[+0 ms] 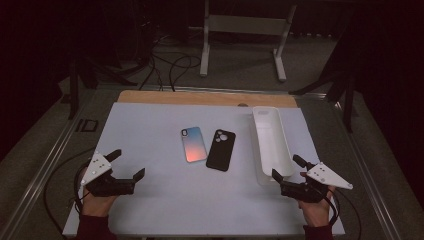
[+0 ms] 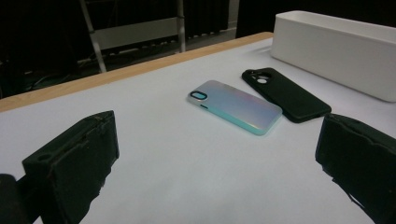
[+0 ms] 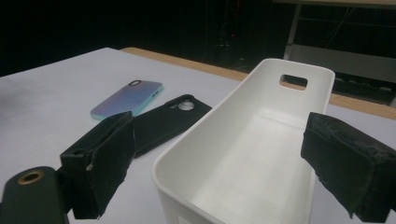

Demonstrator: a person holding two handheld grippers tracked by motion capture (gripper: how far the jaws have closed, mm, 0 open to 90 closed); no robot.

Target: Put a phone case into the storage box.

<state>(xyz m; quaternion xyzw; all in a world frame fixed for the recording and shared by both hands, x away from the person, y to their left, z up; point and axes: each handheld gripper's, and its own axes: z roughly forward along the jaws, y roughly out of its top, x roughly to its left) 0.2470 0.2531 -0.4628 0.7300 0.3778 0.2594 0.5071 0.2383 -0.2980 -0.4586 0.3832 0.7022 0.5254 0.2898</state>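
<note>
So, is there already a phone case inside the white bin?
No, the white bin is empty; the iridescent case and the black case lie on the table beside it.

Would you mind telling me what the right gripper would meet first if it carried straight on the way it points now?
Most likely the near end of the white bin: the right gripper has its open jaws either side of that rim, with nothing between, though the gap is hard to judge.

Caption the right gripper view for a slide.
Open right tool faces an empty white bin, two phone cases beside it.
</note>
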